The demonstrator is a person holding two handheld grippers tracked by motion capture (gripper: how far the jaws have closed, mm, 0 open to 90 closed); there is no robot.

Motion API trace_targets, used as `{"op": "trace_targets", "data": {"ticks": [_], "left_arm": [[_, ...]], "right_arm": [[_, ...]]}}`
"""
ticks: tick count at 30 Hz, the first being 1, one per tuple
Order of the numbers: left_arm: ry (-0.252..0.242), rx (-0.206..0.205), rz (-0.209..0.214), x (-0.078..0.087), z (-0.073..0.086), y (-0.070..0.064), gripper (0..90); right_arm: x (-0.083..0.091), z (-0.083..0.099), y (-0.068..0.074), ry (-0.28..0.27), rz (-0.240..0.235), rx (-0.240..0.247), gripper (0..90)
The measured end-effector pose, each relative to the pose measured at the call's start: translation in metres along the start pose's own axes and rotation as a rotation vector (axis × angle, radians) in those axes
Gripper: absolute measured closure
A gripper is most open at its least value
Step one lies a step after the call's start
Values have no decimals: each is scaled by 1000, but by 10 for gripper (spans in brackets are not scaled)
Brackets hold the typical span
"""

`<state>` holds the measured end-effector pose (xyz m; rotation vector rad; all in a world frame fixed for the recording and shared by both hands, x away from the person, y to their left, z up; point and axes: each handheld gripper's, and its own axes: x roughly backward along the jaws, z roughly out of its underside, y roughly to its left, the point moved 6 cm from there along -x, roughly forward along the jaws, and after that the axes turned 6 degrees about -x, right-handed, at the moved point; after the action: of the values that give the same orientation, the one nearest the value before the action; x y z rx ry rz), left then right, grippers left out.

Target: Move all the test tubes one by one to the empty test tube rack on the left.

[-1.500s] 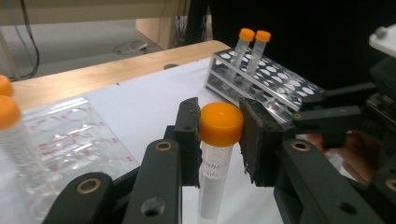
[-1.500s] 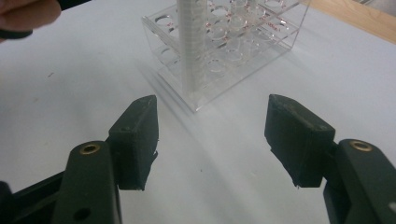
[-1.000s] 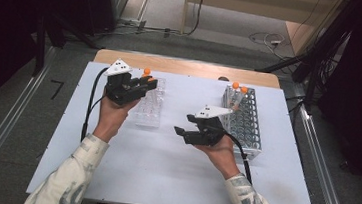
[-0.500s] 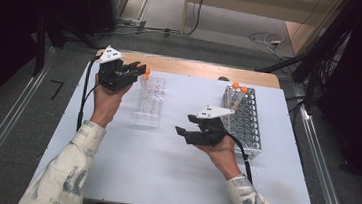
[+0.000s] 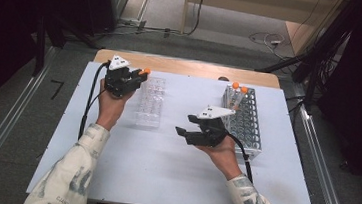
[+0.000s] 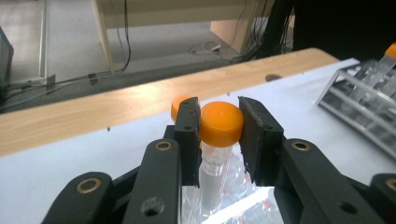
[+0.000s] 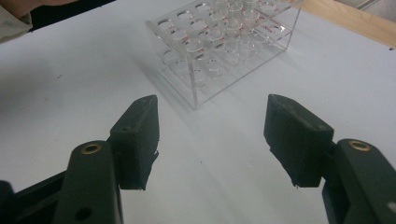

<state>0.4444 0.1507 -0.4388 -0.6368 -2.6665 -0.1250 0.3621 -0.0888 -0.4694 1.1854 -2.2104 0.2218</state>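
Observation:
My left gripper (image 5: 139, 75) is shut on the orange cap of a clear tube (image 6: 221, 124), at the far left corner of the clear acrylic rack (image 5: 150, 101). The tube hangs upright, its lower end down by the rack (image 6: 233, 210); whether it sits in a well is unclear. A second orange cap (image 6: 179, 104) peeks out behind the left jaw. My right gripper (image 5: 182, 127) hovers open over the white table, its jaws wide apart and empty (image 7: 212, 109), pointing at the clear rack (image 7: 224, 42).
A metal wire rack (image 5: 247, 121) stands at the right with two orange-capped tubes (image 5: 238, 89) at its far end, close behind my right hand. The wooden table edge (image 5: 187, 67) runs along the back. The white mat (image 5: 162, 175) lies open toward the front.
My left gripper has carried the tube away from me and slightly left, toward the rack's far corner. The right gripper has hardly moved and stays open.

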Motion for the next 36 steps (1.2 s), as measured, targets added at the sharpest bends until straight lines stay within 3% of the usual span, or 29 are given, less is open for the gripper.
{"op": "trace_targets", "data": {"ticks": [7,10,13,19,22,30,36], "left_arm": [[34,-38,-19,-7,15,-6,697],[41,-36,-25,-9,20,-6,677],[47,-28,-19,-10,23,-8,547],[63,-23,1,-4,21,-13,385],[64,10,24,1,22,-16,290],[60,133,74,19,33,-17,188],[30,123,51,38,34,-16,154]], "right_arm": [[-2,0,1,3,1,4,342],[-1,1,1,3,2,2,342],[-1,1,0,2,3,1,342],[0,0,1,-1,7,0,341],[2,-1,0,-10,10,2,340],[11,-1,-5,-21,41,-19,326],[21,1,-10,-33,73,-25,317]]}}
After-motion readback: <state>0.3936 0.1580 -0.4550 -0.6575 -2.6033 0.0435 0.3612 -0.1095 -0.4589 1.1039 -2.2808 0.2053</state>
